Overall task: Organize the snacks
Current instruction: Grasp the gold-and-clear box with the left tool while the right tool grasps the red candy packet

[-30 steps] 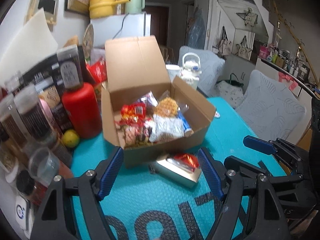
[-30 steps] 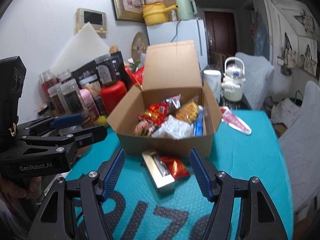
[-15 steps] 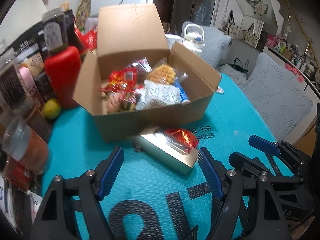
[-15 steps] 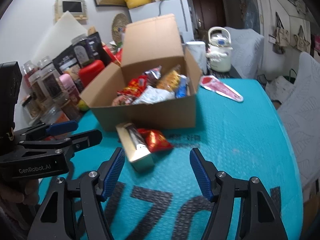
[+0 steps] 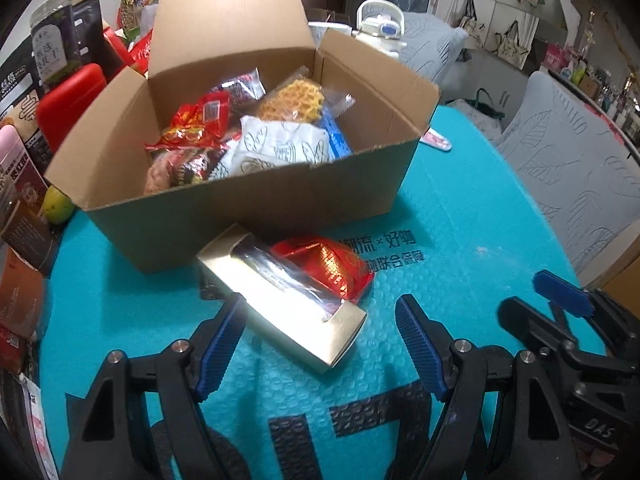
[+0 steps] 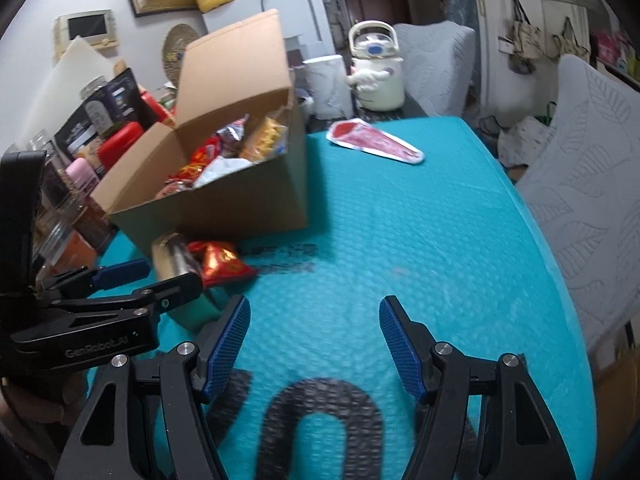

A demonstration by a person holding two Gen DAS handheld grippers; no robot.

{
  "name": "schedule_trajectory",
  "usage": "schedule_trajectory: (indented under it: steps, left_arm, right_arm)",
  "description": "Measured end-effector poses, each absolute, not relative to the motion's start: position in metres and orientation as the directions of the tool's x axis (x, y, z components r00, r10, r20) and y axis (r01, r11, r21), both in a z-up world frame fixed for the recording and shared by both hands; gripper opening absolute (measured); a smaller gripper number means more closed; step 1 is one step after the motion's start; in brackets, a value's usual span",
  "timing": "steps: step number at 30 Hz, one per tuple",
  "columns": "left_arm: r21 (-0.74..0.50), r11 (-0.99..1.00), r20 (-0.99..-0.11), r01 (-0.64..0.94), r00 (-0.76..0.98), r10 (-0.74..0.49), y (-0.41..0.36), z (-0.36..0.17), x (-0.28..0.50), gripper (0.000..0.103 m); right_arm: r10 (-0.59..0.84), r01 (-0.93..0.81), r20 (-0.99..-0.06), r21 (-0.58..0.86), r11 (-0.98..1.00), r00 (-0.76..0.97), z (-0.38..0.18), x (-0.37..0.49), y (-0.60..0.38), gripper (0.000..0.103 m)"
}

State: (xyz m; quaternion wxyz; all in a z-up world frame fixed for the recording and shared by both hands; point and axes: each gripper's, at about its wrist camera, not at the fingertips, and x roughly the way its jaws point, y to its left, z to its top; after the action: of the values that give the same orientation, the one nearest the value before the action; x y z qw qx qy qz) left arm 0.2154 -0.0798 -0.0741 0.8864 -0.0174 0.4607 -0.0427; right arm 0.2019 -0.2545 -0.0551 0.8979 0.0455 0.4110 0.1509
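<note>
- Nearest us, our left gripper (image 5: 320, 344) stood with its blue-padded jaws apart and nothing clamped; they framed the near end of the gold rectangular cardboard packet (image 5: 280, 312), which we judged the likely next pick.
- Our right gripper (image 6: 314, 344) likewise had its jaws apart, empty, over bare teal bubble-textured table mat (image 6: 400, 220); it sat to the side, probably to leave the left a free approach.
- Just beyond, the red crinkled foil snack pouch (image 5: 324, 264) lay against the gold packet; both rested on the mat, touching or just beside the front wall of the open brown cardboard box (image 5: 240, 208), not yet inside it.
- Farther on, the box held mixed wrapped snacks, its lid flap upright so the top stayed open for loading.
</note>
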Motion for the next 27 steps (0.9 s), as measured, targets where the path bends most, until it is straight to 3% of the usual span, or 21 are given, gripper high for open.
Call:
schedule_trajectory:
  steps: [17, 25, 27]
  left_arm:
    - [-0.005, 0.999, -0.834, -0.054, 0.551, 0.026, -0.029, -0.099, 0.205, 0.076]
    - [-0.028, 0.998, -0.798, -0.054, 0.602, 0.01, -0.003, -0.098, 0.206, 0.076]
    - [-0.049, 0.998, -0.794, -0.039, 0.608, -0.015, 0.0, -0.098, 0.205, 0.071]
  right_arm:
    - [0.366, -0.312, -0.748, 0.221, 0.924, 0.554, -0.065, 0.214, -0.219, 0.068]
    - [0.39, -0.374, -0.773, 0.213, 0.903, 0.501, -0.074, 0.228, -0.177, 0.068]
    - [0.387, -0.385, -0.778, 0.203, 0.9, 0.495, -0.077, 0.232, -0.169, 0.068]
